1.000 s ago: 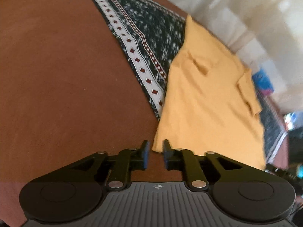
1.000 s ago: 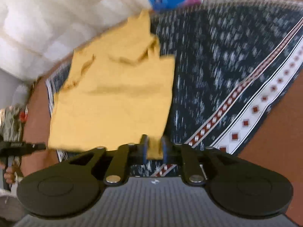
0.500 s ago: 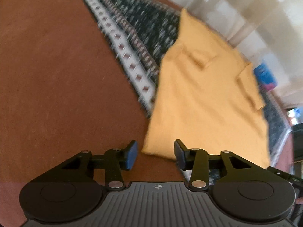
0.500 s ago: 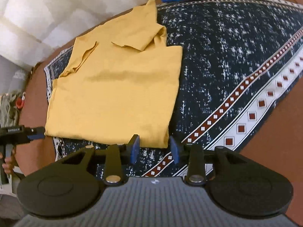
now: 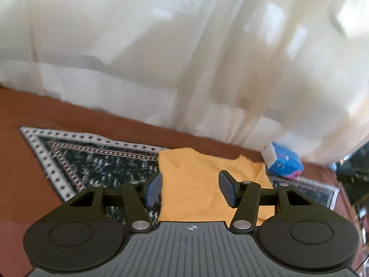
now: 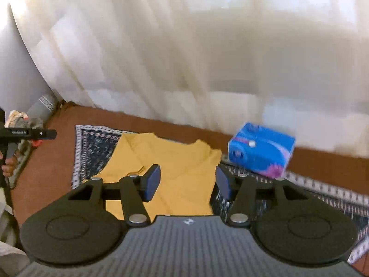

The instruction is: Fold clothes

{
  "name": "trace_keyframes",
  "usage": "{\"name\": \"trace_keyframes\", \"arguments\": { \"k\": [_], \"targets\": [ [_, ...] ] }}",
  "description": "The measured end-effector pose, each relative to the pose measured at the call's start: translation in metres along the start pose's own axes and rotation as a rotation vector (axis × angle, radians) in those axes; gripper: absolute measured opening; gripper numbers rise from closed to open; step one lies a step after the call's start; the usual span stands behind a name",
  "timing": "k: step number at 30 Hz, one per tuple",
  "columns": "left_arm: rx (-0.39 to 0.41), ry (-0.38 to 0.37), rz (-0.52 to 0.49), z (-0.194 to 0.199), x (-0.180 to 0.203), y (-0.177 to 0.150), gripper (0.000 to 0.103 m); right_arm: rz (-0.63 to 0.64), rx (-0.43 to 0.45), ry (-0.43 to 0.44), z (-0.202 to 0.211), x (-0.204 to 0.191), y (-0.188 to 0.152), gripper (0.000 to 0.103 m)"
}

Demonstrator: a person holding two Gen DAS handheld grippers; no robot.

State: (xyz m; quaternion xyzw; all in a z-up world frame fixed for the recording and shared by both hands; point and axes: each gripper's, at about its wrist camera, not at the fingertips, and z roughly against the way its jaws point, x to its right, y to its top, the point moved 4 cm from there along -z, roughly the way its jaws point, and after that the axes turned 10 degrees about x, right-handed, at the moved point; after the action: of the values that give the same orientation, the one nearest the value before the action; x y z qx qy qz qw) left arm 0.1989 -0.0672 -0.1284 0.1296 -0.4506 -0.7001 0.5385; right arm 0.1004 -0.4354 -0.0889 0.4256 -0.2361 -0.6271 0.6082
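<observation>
A yellow shirt point(image 5: 198, 184) lies flat on a dark patterned cloth point(image 5: 103, 166) over a brown surface. It also shows in the right wrist view point(image 6: 184, 173). My left gripper point(image 5: 191, 190) is open and empty, held above the shirt's near part. My right gripper point(image 6: 188, 182) is open and empty, also above the shirt. Both cameras are tilted up toward the curtain. The shirt's near edge is hidden behind the gripper bodies.
A blue tissue box point(image 6: 261, 150) stands at the cloth's far right edge, also in the left wrist view point(image 5: 283, 164). White curtains point(image 6: 184, 46) hang behind. The other hand-held gripper point(image 6: 27, 133) shows at far left. The patterned cloth point(image 6: 96, 147) has a white border.
Both grippers let go of the shirt, opened wide, and pulled back and tilted up; the view now shows the curtain. The shirt lies flat on the cloth.
</observation>
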Motion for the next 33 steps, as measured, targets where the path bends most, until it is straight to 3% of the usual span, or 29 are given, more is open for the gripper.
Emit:
{"name": "trace_keyframes", "arguments": {
  "k": [3,11,17,28,31,33],
  "targets": [
    [-0.046,0.015,-0.061,-0.033,0.002,0.001,0.069,-0.016,-0.043,0.014,-0.037,0.005,-0.004,0.058],
    [-0.152,0.027,-0.068,-0.124,-0.018,-0.001,0.070,-0.018,-0.126,0.011,-0.117,0.021,-0.021,0.058],
    [-0.209,0.008,-0.087,-0.181,-0.036,-0.008,0.070,-0.090,-0.157,0.010,-0.169,0.051,-0.033,0.058],
    [-0.245,-0.062,-0.147,-0.221,-0.038,-0.012,0.069,-0.161,-0.153,-0.024,-0.220,0.072,-0.044,0.056],
    [-0.252,-0.093,-0.172,-0.226,-0.035,-0.016,0.063,-0.160,-0.165,-0.003,-0.226,0.069,-0.046,0.056],
    [-0.249,-0.092,-0.187,-0.227,-0.033,-0.016,0.050,-0.157,-0.163,0.000,-0.229,0.068,-0.046,0.056]
  ]
}}
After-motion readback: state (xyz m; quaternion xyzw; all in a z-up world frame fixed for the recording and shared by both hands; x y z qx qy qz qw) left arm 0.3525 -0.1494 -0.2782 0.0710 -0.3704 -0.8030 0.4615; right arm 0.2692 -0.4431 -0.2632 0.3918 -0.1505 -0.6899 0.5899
